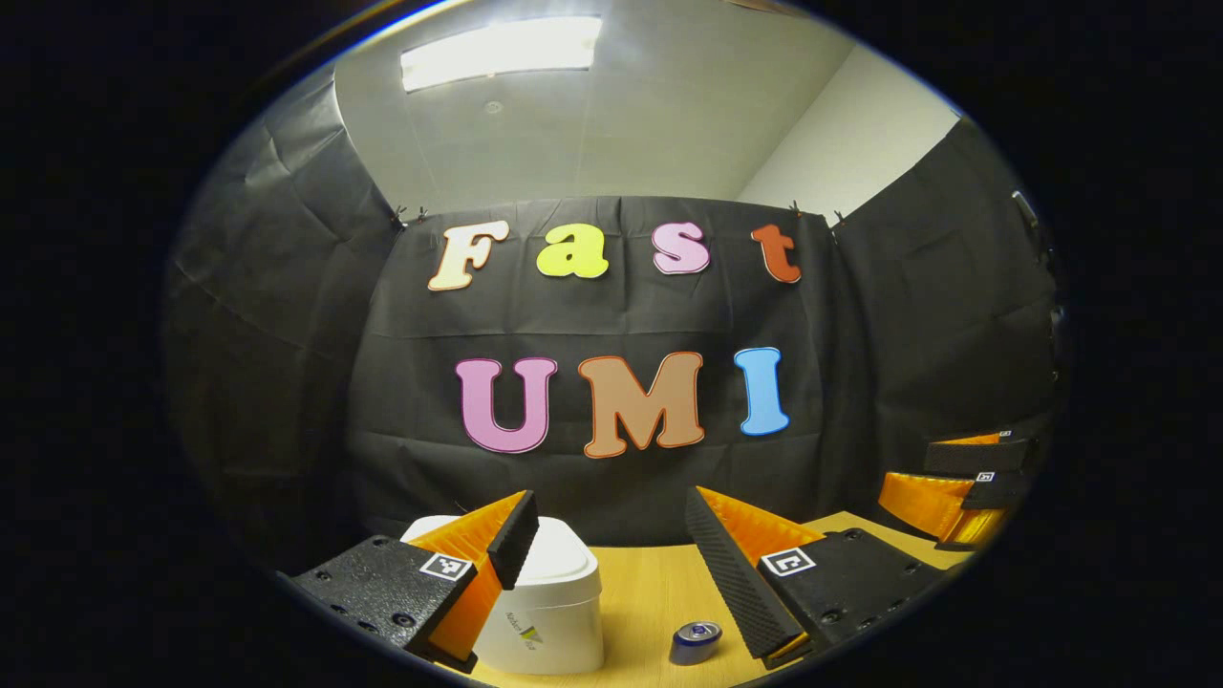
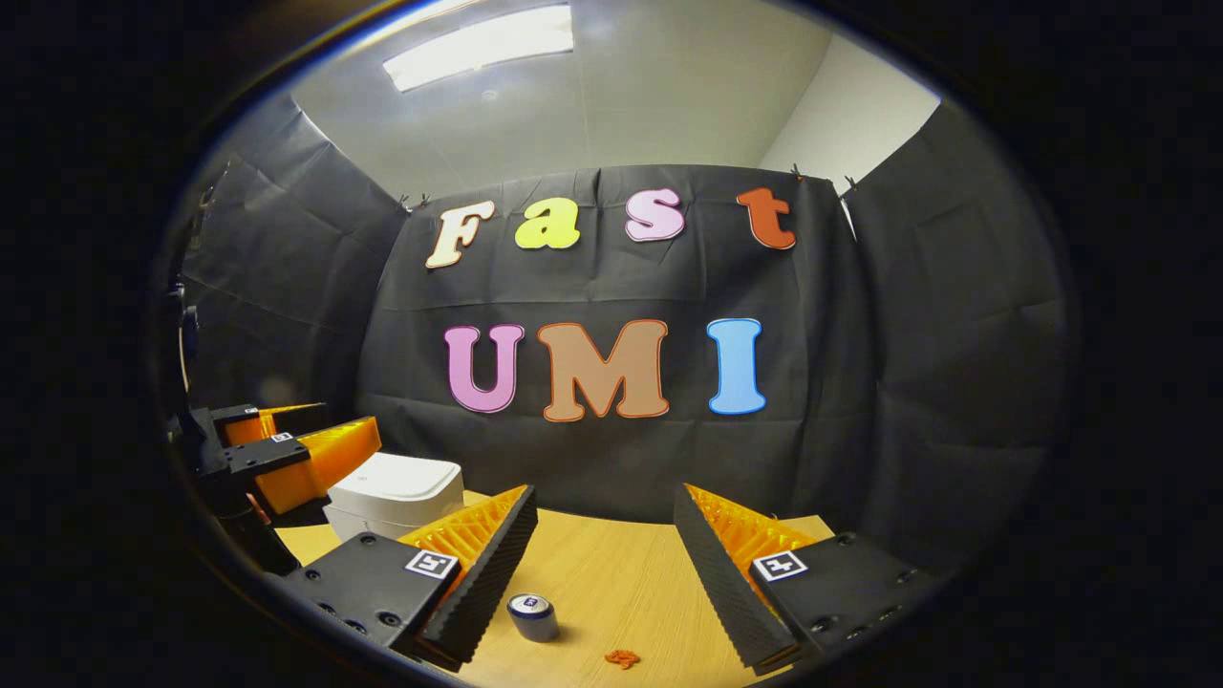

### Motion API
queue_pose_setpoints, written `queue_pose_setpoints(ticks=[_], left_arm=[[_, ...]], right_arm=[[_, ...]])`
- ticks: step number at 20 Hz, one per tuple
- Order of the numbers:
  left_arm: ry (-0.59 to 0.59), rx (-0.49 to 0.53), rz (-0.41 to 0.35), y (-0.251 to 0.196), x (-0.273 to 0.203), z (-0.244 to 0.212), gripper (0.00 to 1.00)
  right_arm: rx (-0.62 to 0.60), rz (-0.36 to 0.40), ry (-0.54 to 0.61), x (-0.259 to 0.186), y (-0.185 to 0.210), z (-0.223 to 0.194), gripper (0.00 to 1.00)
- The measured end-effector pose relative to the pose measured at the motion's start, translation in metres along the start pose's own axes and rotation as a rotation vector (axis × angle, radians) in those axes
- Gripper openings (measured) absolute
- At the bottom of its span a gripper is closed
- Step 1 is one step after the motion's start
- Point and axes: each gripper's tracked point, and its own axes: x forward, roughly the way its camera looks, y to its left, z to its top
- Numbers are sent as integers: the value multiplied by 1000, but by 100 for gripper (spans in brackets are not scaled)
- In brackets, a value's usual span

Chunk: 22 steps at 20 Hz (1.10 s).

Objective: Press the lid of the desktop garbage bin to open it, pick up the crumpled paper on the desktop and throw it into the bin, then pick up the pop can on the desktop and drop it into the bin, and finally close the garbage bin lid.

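White bin (image 1: 549, 597) with lid down sits at the table's (image 1: 650, 583) far left, partly hidden behind the left gripper's (image 1: 611, 554) near finger in the left gripper view; its base is cut off at the frame bottom. In the right gripper view the bin (image 2: 396, 492) is partly covered by the left gripper (image 2: 287, 459), held just beside it. Can (image 2: 532, 616) stands upright mid-table, near the right gripper's (image 2: 602, 564) left finger, not touching; in the left gripper view the can (image 1: 696, 642) is cropped low. Small orange crumpled scrap (image 2: 622, 657) lies close to the can, hard to make out. Both grippers gape wide, holding nothing. Bare wood lies between can and back wall. Right gripper (image 1: 955, 487) hangs at the right edge, cropped.
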Motion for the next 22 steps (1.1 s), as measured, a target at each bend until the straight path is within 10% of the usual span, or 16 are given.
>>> queue_pose_setpoints(ticks=[22], left_arm=[[15,10,12,10,2,-5,97]], right_arm=[[2,18,16,11,9,-10,96]])
